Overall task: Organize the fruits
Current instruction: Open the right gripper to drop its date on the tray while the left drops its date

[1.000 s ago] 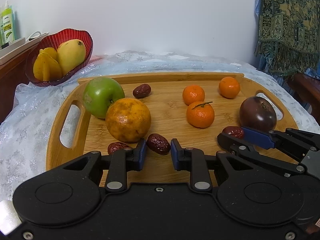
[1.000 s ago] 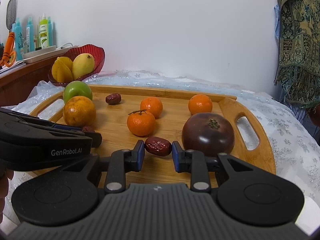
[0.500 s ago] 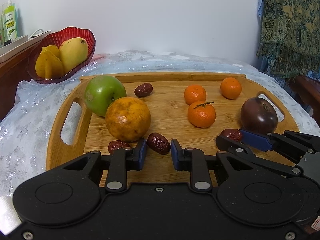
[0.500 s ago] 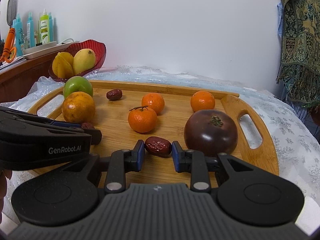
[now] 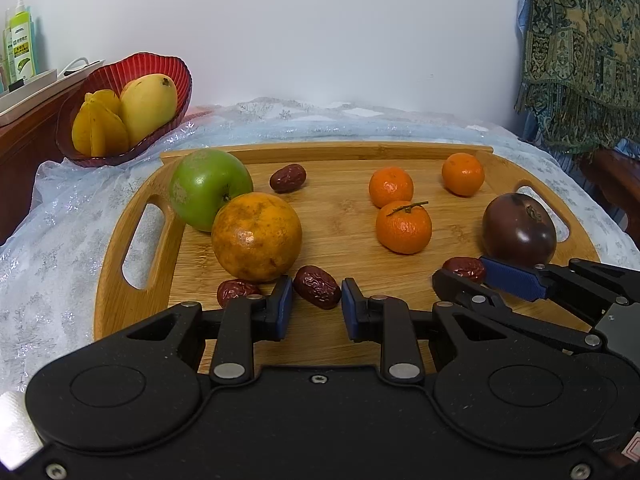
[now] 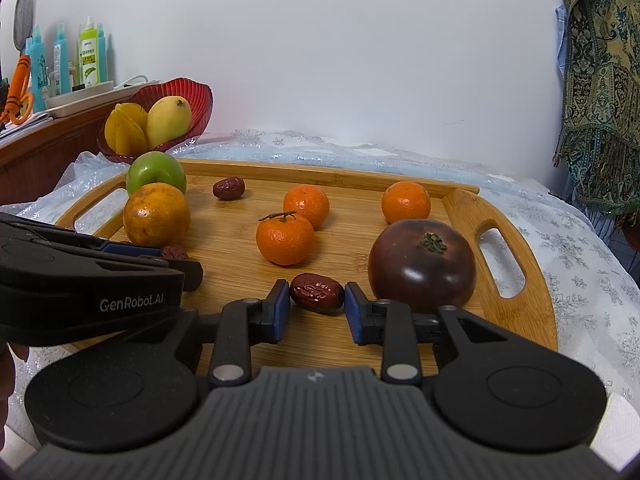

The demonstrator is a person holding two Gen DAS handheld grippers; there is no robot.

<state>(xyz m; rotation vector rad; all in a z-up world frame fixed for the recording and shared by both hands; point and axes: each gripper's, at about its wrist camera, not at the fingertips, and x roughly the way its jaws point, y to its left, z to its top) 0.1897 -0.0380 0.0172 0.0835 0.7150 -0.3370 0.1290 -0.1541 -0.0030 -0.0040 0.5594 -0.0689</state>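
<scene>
Jujubes are the sorting targets: right gripper [image 6: 316,307], jaws just opening, brackets one jujube [image 6: 317,293] unpinched; left gripper [image 5: 313,307] pinches another jujube [image 5: 315,286] for moving.

We record the following obstructions. In the left wrist view the near edge of the wooden tray [image 5: 120,304] is covered by the body of the left tongs [image 5: 313,307], and one red date [image 5: 236,292] shows only in part behind a finger. The patterned cloth [image 5: 580,52] is cut off by the right and top edges. In the right wrist view a date [image 6: 175,252] beside the large orange [image 6: 156,219] is mostly masked by the left tongs (only its top shows). Labels on the bottles [image 6: 90,58] are too small to read. A hand [image 6: 8,368] is cropped at the left edge.
</scene>
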